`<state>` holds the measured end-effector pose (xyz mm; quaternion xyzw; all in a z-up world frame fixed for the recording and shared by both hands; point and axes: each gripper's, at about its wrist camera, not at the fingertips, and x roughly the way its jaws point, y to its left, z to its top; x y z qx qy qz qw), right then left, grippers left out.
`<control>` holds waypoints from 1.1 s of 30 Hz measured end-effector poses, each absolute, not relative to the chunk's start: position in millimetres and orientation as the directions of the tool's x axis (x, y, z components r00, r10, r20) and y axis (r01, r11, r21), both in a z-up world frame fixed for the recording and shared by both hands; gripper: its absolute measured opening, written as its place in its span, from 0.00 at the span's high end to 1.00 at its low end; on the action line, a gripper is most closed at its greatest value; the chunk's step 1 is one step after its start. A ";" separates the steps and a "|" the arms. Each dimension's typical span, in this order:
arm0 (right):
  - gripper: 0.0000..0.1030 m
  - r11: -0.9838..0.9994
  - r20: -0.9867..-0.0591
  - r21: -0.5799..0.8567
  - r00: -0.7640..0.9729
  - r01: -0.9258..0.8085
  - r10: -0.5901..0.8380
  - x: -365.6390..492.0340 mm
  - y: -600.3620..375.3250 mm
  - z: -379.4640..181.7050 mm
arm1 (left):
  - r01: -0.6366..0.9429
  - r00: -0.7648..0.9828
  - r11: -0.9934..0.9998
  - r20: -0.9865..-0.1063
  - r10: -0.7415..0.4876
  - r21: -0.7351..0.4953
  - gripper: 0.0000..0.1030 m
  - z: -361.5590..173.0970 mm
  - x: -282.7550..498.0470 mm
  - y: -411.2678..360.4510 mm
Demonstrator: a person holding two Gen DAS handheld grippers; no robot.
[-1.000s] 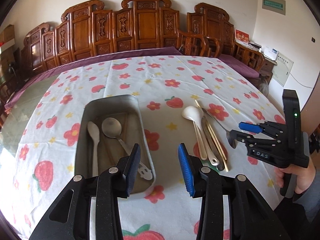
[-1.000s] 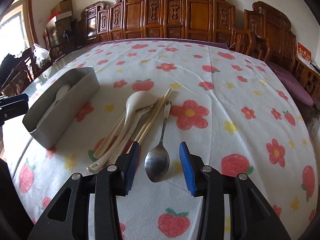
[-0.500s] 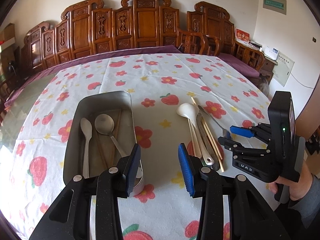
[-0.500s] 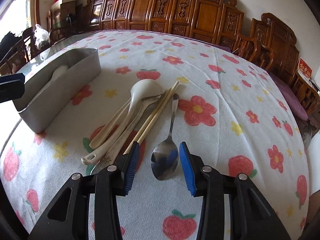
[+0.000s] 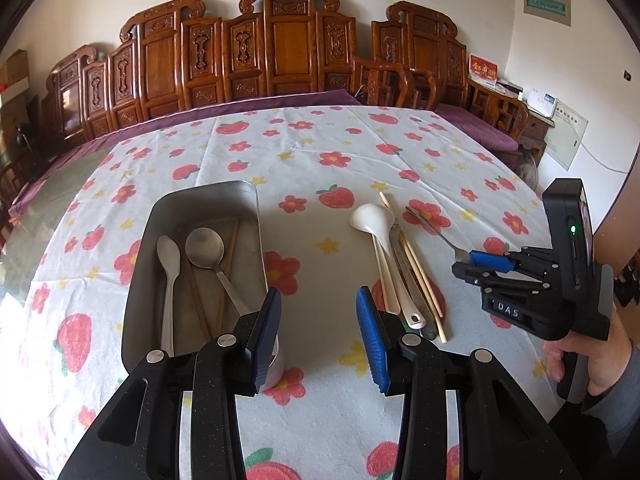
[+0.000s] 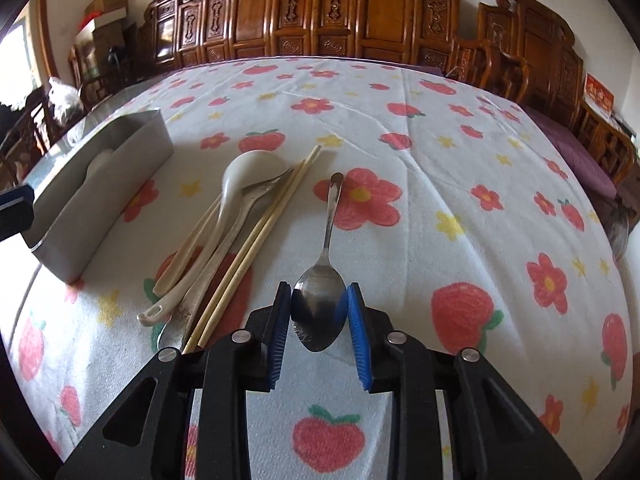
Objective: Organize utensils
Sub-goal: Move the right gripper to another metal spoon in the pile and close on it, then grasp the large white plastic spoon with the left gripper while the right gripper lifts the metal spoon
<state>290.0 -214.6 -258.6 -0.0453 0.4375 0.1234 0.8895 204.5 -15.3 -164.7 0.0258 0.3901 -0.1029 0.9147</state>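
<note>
Blue pads of the right tool [image 6: 319, 322] have just been closing & now pinch the bowl of a steel spoon [image 6: 325, 264], one pad on each edge. Spoon lies on the worktop [image 6: 460, 184], handle pointing away from the tool. Just left of it, apart: a bundle w/ a white ladle [image 6: 236, 184], a metal utensil & chopsticks [image 6: 260, 232], all side by side. Further left, a steel tray [image 6: 108, 184] near the cloth's edge.

Left tool [image 5: 319, 334] hovers w/ pads apart, nothing between them, near corner of the tray [image 5: 138, 276] just under its left pad. Tray holds 2 spoons [image 5: 202, 252] & some chopsticks, lying lengthwise. A person's hand [image 5: 588, 364] grips the right tool's handle at the right. Carved wooden chairs [image 5: 280, 48] line the wall behind.
</note>
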 end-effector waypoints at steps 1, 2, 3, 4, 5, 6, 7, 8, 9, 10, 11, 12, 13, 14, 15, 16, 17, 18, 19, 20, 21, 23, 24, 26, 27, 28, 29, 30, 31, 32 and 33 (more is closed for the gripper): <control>0.70 0.967 -0.790 0.040 0.584 -0.251 0.184 291.0 -217.3 -258.7 | 0.209 0.674 0.977 -0.719 -0.168 -0.032 0.64 -164.9 204.3 -15.8; 0.70 0.968 -0.791 0.060 0.580 -0.242 0.194 292.1 -221.2 -258.8 | 0.210 0.673 0.977 -0.720 -0.167 -0.030 0.64 -165.5 204.2 -16.4; 0.70 0.969 -0.793 0.073 0.576 -0.235 0.199 293.2 -223.8 -259.6 | 0.212 0.672 0.977 -0.722 -0.165 -0.027 0.64 -166.6 204.3 -17.1; 0.70 0.970 -0.796 0.081 0.571 -0.228 0.201 294.6 -226.0 -260.7 | 0.212 0.671 0.977 -0.723 -0.165 -0.026 0.64 -166.8 204.1 -17.7; 0.70 0.971 -0.799 0.081 0.568 -0.223 0.197 295.5 -227.5 -262.1 | 0.214 0.670 0.977 -0.724 -0.165 -0.025 0.64 -167.5 204.1 -18.3; 0.69 0.975 -0.801 0.062 0.572 -0.213 0.176 295.8 -228.7 -264.0 | 0.215 0.669 0.976 -0.725 -0.165 -0.023 0.64 -167.9 204.0 -18.9; 0.69 0.976 -0.799 0.052 0.577 -0.213 0.169 295.8 -229.1 -265.0 | 0.216 0.669 0.976 -0.725 -0.165 -0.022 0.64 -168.0 203.6 -19.4; 0.69 0.974 -0.799 0.047 0.578 -0.220 0.169 295.8 -228.7 -265.1 | 0.217 0.669 0.976 -0.724 -0.165 -0.022 0.64 -168.2 203.3 -20.2; 0.66 0.974 -0.798 0.046 0.578 -0.223 0.170 295.7 -228.4 -264.9 | 0.219 0.669 0.976 -0.724 -0.167 -0.023 0.64 -168.3 203.1 -20.6; 0.58 0.973 -0.796 0.049 0.579 -0.225 0.174 295.6 -228.6 -264.6 | 0.220 0.669 0.975 -0.724 -0.168 -0.023 0.64 -168.2 202.8 -21.6; 0.56 0.972 -0.792 0.059 0.582 -0.225 0.183 295.6 -228.9 -263.5 | 0.222 0.669 0.975 -0.724 -0.169 -0.022 0.64 -168.3 202.6 -22.4; 0.55 0.971 -0.787 0.073 0.585 -0.229 0.197 295.6 -229.2 -261.8 | 0.225 0.669 0.974 -0.724 -0.170 -0.021 0.64 -168.3 202.1 -23.5; 0.55 0.969 -0.779 0.083 0.591 -0.232 0.208 295.4 -229.2 -259.4 | 0.228 0.669 0.973 -0.724 -0.171 -0.020 0.64 -168.2 201.8 -24.1; 0.55 0.967 -0.771 0.088 0.598 -0.240 0.219 296.6 -228.5 -256.1 | 0.230 0.669 0.973 -0.723 -0.172 -0.019 0.64 -168.2 200.9 -24.6; 0.55 0.964 -0.766 0.090 0.601 -0.250 0.228 298.6 -227.9 -253.0 | 0.232 0.668 0.972 -0.723 -0.174 -0.018 0.64 -168.3 200.2 -25.0; 0.55 0.963 -0.761 0.086 0.607 -0.257 0.230 302.1 -226.4 -250.4 | 0.234 0.668 0.972 -0.724 -0.174 -0.018 0.64 -168.7 199.8 -25.5; 0.55 0.962 -0.759 0.078 0.610 -0.261 0.227 307.2 -225.0 -248.6 | 0.236 0.666 0.972 -0.725 -0.175 -0.017 0.64 -169.3 199.5 -26.1; 0.55 0.962 -0.759 0.077 0.611 -0.260 0.226 311.3 -224.7 -248.1 | 0.238 0.665 0.971 -0.726 -0.175 -0.016 0.64 -170.0 199.3 -26.7; 0.57 0.963 -0.762 0.078 0.607 -0.259 0.226 316.9 -224.9 -248.5 | 0.238 0.664 0.971 -0.727 -0.174 -0.014 0.64 -170.3 199.3 -27.7; 0.59 0.964 -0.767 0.078 0.602 -0.256 0.222 322.3 -225.4 -249.8 | 0.240 0.662 0.971 -0.729 -0.174 -0.014 0.64 -171.0 199.3 -28.6; 0.66 0.965 -0.775 0.076 0.594 -0.251 0.215 327.2 -225.8 -251.6 | 0.242 0.661 0.970 -0.730 -0.175 -0.013 0.64 -171.3 199.3 -29.8; 0.72 0.967 -0.790 0.045 0.583 -0.251 0.189 335.9 -224.3 -255.3 | 0.245 0.658 0.969 -0.732 -0.175 -0.012 0.64 -172.6 199.4 -32.0; 0.73 0.966 -0.796 0.034 0.578 -0.256 0.181 339.2 -224.0 -257.2 | 0.246 0.655 0.969 -0.735 -0.175 -0.011 0.64 -173.5 199.8 -33.3; 0.77 0.963 -0.813 0.044 0.551 -0.266 0.189 343.2 -224.3 -263.5 | 0.248 0.650 0.969 -0.739 -0.178 -0.015 0.64 -174.6 200.0 -36.7; 0.82 0.963 -0.814 0.038 0.550 -0.268 0.185 343.3 -224.9 -264.9 | 0.250 0.649 0.968 -0.740 -0.180 -0.016 0.64 -175.0 199.9 -38.5; 0.85 0.963 -0.818 0.026 0.548 -0.267 0.174 343.1 -225.1 -265.3 | 0.252 0.647 0.968 -0.741 -0.180 -0.015 0.64 -175.5 199.8 -40.8; 0.92 0.962 -0.821 0.024 0.544 -0.273 0.175 342.7 -225.7 -264.9 | 0.254 0.646 0.967 -0.742 -0.179 -0.012 0.64 -176.3 199.9 -43.2; 0.93 0.960 -0.823 0.025 0.540 -0.279 0.178 342.2 -226.6 -264.8 | 0.255 0.645 0.967 -0.743 -0.178 -0.010 0.64 -177.3 200.4 -45.7; 0.94 0.959 -0.823 0.024 0.539 -0.284 0.180 341.7 -228.0 -264.7 | 0.256 0.643 0.967 -0.746 -0.175 -0.006 0.64 -179.3 201.3 -48.8; 0.94 0.957 -0.823 0.026 0.537 -0.288 0.184 340.9 -229.2 -264.2 | 0.256 0.641 0.967 -0.749 -0.170 0.000 0.64 -181.0 202.2 -51.4; 0.95 0.954 -0.824 0.038 0.531 -0.296 0.197 340.9 -231.0 -264.4 | 0.255 0.638 0.967 -0.753 -0.161 0.009 0.64 -183.5 203.5 -55.0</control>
